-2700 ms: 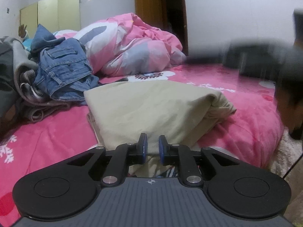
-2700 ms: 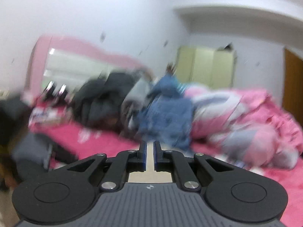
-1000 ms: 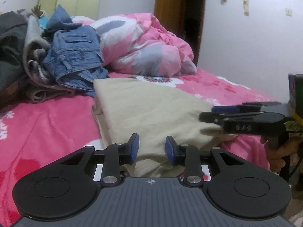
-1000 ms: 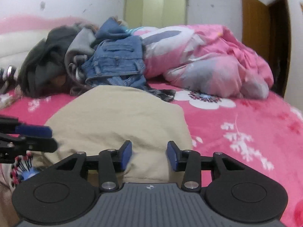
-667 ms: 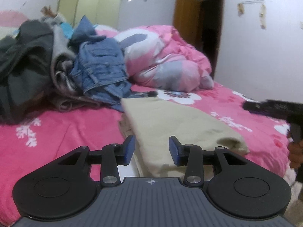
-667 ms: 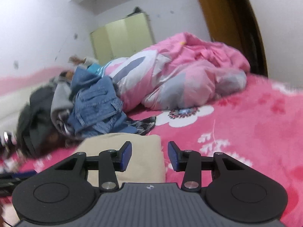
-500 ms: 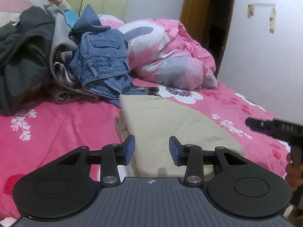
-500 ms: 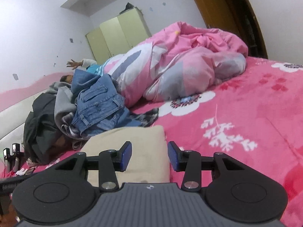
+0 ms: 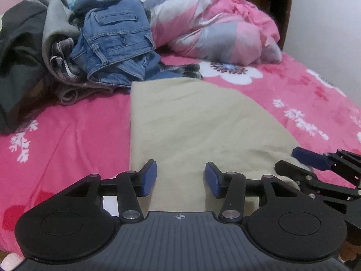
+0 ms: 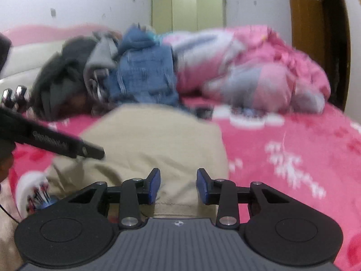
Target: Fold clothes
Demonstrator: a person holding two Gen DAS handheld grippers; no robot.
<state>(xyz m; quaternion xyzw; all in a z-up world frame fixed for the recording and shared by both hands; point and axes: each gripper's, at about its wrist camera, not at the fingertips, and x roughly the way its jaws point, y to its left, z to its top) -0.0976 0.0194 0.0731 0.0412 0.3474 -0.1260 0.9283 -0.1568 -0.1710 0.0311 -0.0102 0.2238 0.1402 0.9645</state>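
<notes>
We see the folded beige garment (image 9: pixel 194 124) lying flat on the pink bedspread (image 9: pixel 63 135), filling the centre of both wrist views, with the jeans (image 9: pixel 115 43) and a pile of dark clothes (image 9: pixel 20 52) at upper left and the pink duvet (image 9: pixel 216 22) at upper right. Left gripper (image 9: pixel 180 178) sits at bottom centre with its jaws apart and opening over the garment's near edge, pads not pressing the cloth. Right gripper (image 10: pixel 178 186) has its jaws apart but closing over the garment's near right corner, nothing clamped that we can make out; that view is blurred.
</notes>
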